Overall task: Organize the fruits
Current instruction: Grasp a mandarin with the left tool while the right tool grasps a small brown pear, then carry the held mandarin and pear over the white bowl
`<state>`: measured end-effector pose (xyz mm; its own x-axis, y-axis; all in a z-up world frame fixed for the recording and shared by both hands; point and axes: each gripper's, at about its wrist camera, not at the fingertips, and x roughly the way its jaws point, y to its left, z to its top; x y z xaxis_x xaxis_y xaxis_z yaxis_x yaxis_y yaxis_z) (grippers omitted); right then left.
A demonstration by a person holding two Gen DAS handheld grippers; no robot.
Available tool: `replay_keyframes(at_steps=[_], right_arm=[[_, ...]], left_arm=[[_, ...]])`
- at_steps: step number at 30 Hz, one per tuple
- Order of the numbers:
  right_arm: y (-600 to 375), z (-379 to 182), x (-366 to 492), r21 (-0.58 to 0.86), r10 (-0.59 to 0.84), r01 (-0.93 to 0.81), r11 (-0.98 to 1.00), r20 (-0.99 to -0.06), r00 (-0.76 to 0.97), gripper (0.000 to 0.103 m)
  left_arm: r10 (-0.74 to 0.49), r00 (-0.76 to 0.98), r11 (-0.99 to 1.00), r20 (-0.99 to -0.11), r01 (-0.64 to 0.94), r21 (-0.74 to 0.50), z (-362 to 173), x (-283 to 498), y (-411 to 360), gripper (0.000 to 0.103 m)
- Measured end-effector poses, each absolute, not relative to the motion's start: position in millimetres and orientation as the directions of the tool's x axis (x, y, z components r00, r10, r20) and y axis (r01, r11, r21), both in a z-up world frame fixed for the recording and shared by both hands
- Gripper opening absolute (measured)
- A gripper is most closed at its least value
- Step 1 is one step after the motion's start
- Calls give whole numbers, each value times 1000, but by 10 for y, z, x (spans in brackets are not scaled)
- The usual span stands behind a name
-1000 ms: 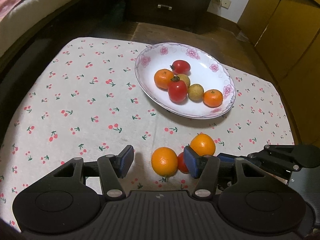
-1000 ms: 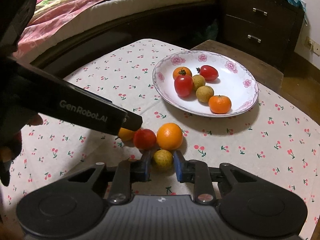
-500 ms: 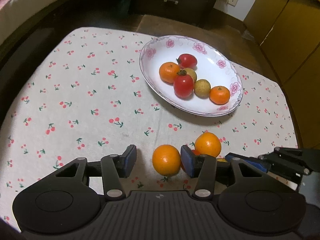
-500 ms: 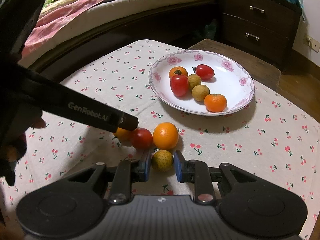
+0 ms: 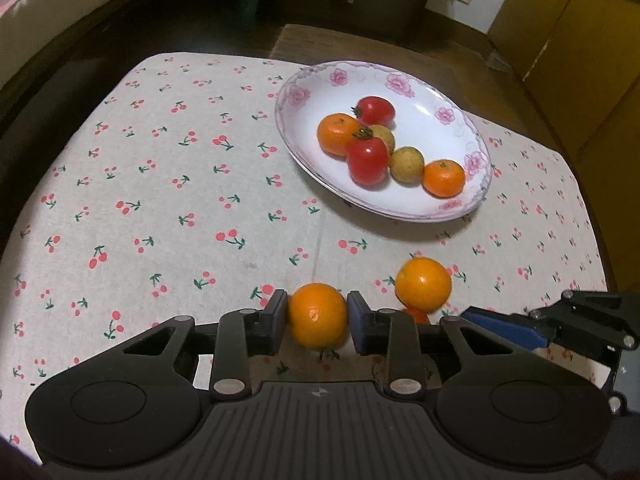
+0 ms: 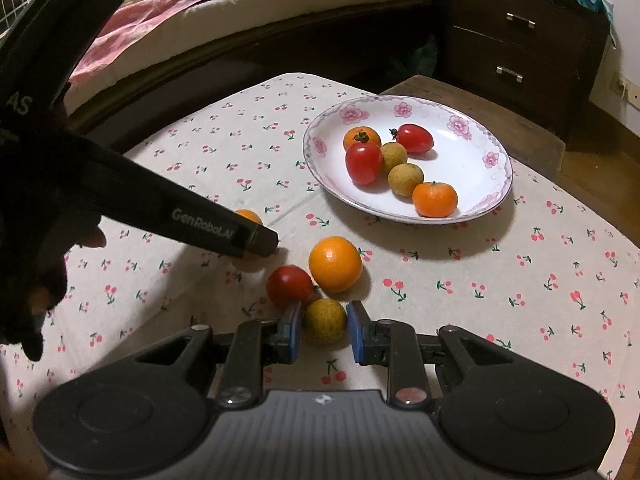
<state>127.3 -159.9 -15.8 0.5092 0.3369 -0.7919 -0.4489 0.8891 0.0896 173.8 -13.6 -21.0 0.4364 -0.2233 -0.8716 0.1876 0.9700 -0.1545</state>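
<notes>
**A:** Orange and round, what is that between your left blue pads?

**Me:** A mandarin (image 5: pixel 318 316). My left gripper (image 5: pixel 318 317) has just been closing its jaws, and now both pads press on its sides. It sits on the cherry cloth (image 5: pixel 160 184), near the front edge.

**A:** And your other one?

**Me:** My right gripper (image 6: pixel 325 326) is pinched narrow on a little yellow-brown fruit (image 6: pixel 325 321). The left pad touches it. At the right pad I cannot tell if there is a thin gap.

**A:** What does the right camera see that the left cannot?

**Me:** A whole red tomato (image 6: pixel 289 286) just beside the little fruit, and a bigger orange (image 6: pixel 335 264) touching the tomato. From the left camera I see only a red sliver of that tomato, tucked behind my own finger, and the little fruit is hidden.

**A:** And the other way round?

**Me:** The left camera shows my mandarin in full. From the right camera it is mostly covered by the dark arm of my left gripper; only orange bits peek out.

**A:** Where is the plate?

**Me:** The flowered plate (image 6: pixel 472 120) is farther back on the cloth, well apart from both grippers. It holds two tomatoes, two mandarins and two small brown fruits. A gloved hand (image 6: pixel 36 248) is cut off at the left edge.
</notes>
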Motion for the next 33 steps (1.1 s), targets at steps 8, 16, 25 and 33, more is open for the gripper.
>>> replay_keyframes(at_steps=[8,16,25,33], right_arm=[[-1602,-172,1273,104,348,-464,880,-805,480,33],[-1567,-196,1282,85,335,-466,881,-807,486,33],[-1625,-128,1281,92,332,-448,890,-803,495,33],[-1733,45,1339,99,336,-418,903,-769,544,33]], left_arm=[[-235,445,966,-864,203,-158,-160,1712,-154,40],[-246,429,962,-869,216,-165,-176,1708,-169,40],[-240,438,962,-866,225,-153,-124,1673,-166,40],[-257,461,959,-850,232,-164,8,1677,-199,40]])
